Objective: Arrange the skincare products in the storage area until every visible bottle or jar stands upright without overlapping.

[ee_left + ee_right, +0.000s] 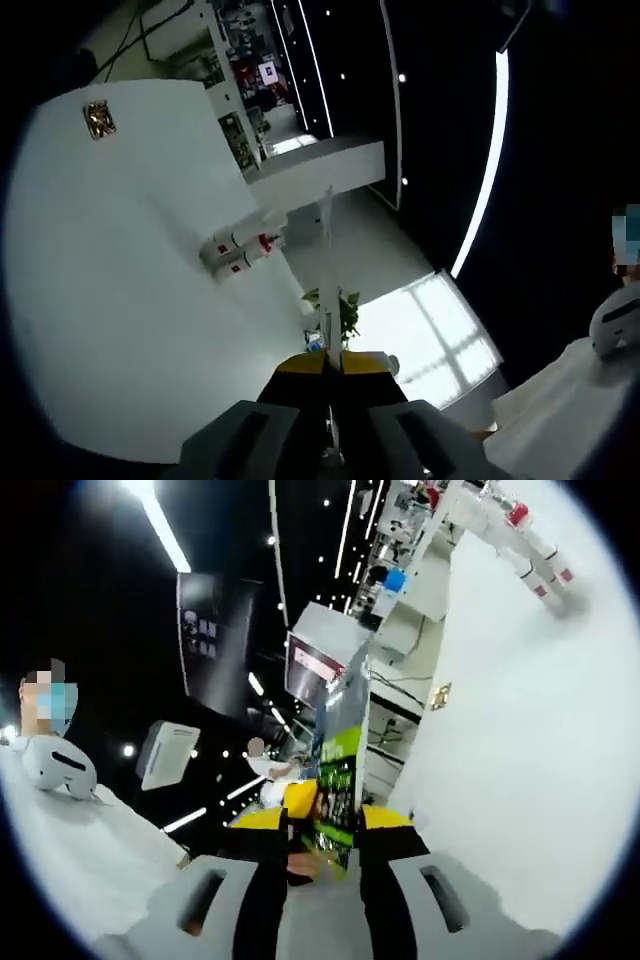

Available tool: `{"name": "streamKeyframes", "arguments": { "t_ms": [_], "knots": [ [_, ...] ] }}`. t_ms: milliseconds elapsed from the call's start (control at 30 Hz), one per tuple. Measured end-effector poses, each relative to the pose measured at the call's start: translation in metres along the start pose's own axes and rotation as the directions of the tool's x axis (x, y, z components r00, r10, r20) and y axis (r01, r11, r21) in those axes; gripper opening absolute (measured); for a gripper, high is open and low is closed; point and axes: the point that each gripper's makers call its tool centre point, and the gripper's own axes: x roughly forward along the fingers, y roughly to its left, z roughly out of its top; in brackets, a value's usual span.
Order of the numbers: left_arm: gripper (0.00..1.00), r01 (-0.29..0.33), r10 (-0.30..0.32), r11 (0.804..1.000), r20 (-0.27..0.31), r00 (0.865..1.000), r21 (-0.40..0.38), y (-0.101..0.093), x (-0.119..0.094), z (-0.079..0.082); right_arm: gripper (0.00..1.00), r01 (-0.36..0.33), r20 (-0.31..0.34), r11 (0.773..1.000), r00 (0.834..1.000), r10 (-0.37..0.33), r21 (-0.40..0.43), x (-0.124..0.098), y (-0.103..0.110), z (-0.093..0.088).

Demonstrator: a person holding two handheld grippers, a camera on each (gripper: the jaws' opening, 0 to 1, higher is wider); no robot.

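Left gripper view shows our left gripper [331, 368] with its fingers pressed together on the lower edge of a thin, pale flat piece [326, 262]; what it is we cannot tell. Two white bottles with red caps [240, 254] lie on their sides, touching, on the white table [110, 300], well apart from these fingers.

Our right gripper [320, 845] is clamped on a green printed packet [340, 770], held up away from the table. The same bottles [528, 542] appear far off.

We judge the step as carrying. Next we must set the held things down, then stand the bottles upright, apart.
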Motion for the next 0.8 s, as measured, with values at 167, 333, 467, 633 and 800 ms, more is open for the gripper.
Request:
{"name": "streamKeyframes", "arguments": {
  "t_ms": [167, 333, 467, 633, 800],
  "knots": [
    [0.01, 0.011, -0.011, 1.000, 0.016, 1.000, 0.025, 0.002, 0.008, 0.021, 0.19, 0.250, 0.030, 0.916, 0.967, -0.254, -0.313, -0.025, -0.035, 0.001],
    [0.01, -0.002, 0.002, 0.999, 0.011, 1.000, 0.035, 0.006, 0.015, 0.045, 0.40, 0.378, 0.029, 0.816, 0.913, -0.407, -0.437, -0.030, -0.047, -0.001],
    [0.01, -0.016, 0.019, 0.996, -0.035, 0.999, 0.087, 0.009, 0.025, 0.064, 0.45, 0.458, 0.057, 0.745, 0.867, -0.496, -0.484, -0.046, -0.056, -0.005],
    [0.01, -0.024, 0.031, 0.993, -0.061, 0.998, 0.116, 0.017, 0.046, 0.092, 0.39, 0.586, 0.130, 0.507, 0.725, -0.676, -0.633, -0.078, -0.077, -0.008],
    [0.01, -0.034, 0.051, 0.989, -0.118, 0.992, 0.146, 0.020, 0.067, 0.105, 0.33, 0.623, 0.156, 0.494, 0.702, -0.694, -0.606, -0.079, -0.079, -0.014]
  ]
}}
